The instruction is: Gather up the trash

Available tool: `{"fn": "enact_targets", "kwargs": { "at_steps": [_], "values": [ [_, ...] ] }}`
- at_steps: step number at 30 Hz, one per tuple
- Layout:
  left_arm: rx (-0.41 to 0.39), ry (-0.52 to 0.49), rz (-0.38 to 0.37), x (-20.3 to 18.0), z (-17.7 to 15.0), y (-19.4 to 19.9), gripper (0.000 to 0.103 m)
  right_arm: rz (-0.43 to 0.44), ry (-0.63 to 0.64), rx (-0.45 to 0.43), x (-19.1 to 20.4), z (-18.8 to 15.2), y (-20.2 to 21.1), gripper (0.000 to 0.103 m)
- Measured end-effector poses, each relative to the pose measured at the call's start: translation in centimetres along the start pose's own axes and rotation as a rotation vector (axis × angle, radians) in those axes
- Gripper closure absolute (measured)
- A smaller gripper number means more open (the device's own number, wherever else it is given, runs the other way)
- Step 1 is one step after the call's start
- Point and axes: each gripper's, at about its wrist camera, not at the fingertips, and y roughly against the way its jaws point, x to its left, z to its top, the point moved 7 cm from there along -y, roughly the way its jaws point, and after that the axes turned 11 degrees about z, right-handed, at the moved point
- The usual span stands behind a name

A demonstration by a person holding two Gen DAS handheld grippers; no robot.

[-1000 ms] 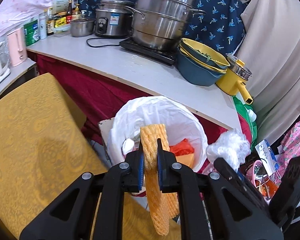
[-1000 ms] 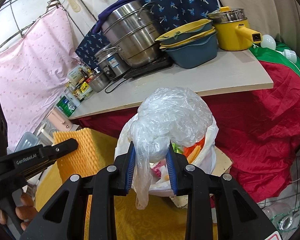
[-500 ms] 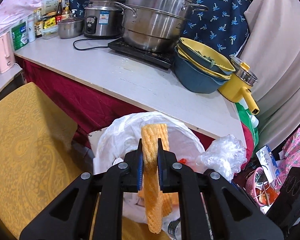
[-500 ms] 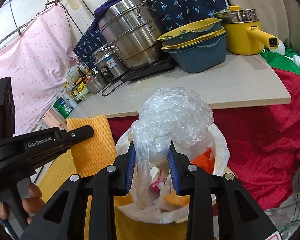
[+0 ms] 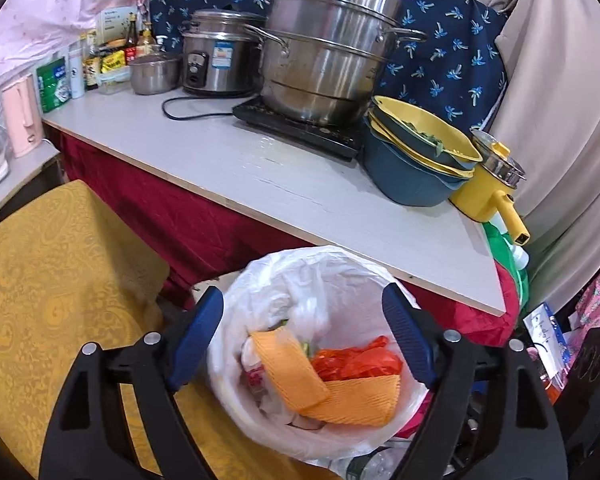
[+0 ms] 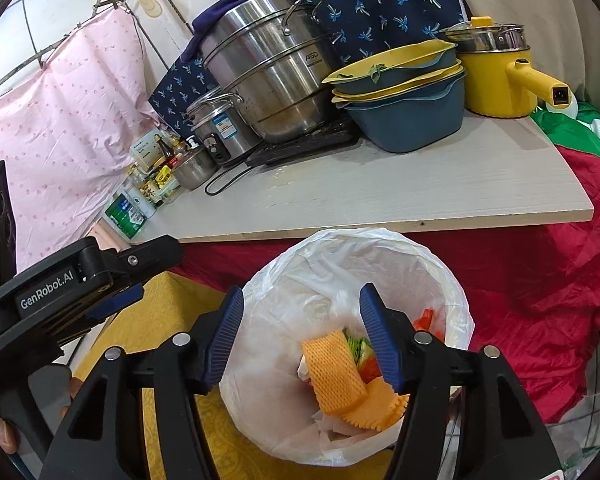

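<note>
- Foam net point(image 5: 300, 376), orange, folded: lies in the lined bin point(image 5: 260, 280) on top of red plastic point(image 5: 356, 360) and other scraps, directly below and between your spread fingers.
- Left gripper point(image 5: 302, 336): wide open, holding nothing, poised over the bin mouth.
- Right gripper point(image 6: 302, 338): wide open too, empty, over the same bin; net point(image 6: 336, 376) sits just under it.
- Your left gripper's body shows at the right view's left edge, level, beside the yellow cloth point(image 6: 172, 296).

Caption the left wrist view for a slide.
Open left gripper over the lined bin, orange foam net lying inside on the trash.
</note>
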Motion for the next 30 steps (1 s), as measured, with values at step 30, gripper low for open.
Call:
{"fn": "enact_targets", "kwargs": {
  "at_steps": [30],
  "values": [
    [-0.040,-0.035,0.218,8.0,-6.6,8.8,0.008,-0.060,0.168,0.105,7.4,-5.1,6.0,0.007]
  ]
}}
